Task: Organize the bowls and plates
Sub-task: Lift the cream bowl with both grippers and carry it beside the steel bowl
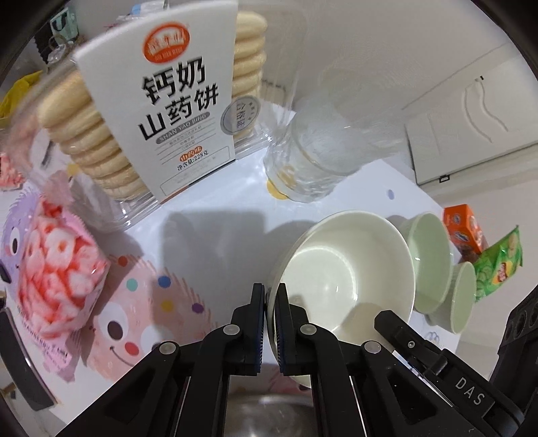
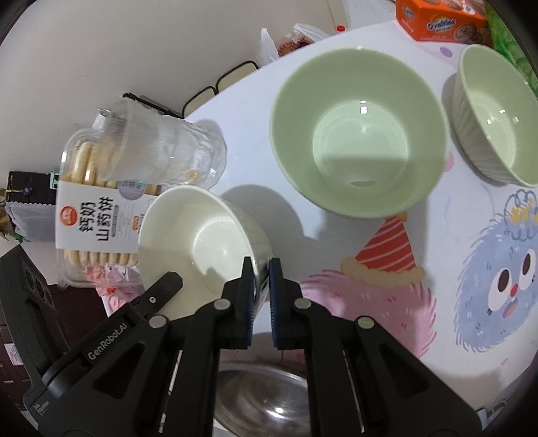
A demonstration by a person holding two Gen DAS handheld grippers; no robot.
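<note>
A white bowl point(image 1: 346, 269) hangs tilted just above the cartoon-print tablecloth point(image 2: 386, 242), and both grippers hold it. My left gripper point(image 1: 270, 294) is shut on its near-left rim. My right gripper point(image 2: 260, 270) is shut on the opposite rim of the white bowl point(image 2: 201, 242). In the left wrist view, one of the right gripper's fingers point(image 1: 390, 321) shows at the bowl's right edge. A large pale green bowl point(image 2: 359, 134) and a smaller ribbed green bowl point(image 2: 494, 114) stand on the cloth beyond it.
A clear box of biscuits point(image 1: 151, 101) and stacked glass cups point(image 1: 309, 151) stand close behind the white bowl. A pink snack bag point(image 1: 57, 269) lies to the left. An orange box point(image 2: 437, 16) and a green crisp bag point(image 1: 497, 265) sit past the green bowls. A metal basin point(image 2: 262, 400) is below the grippers.
</note>
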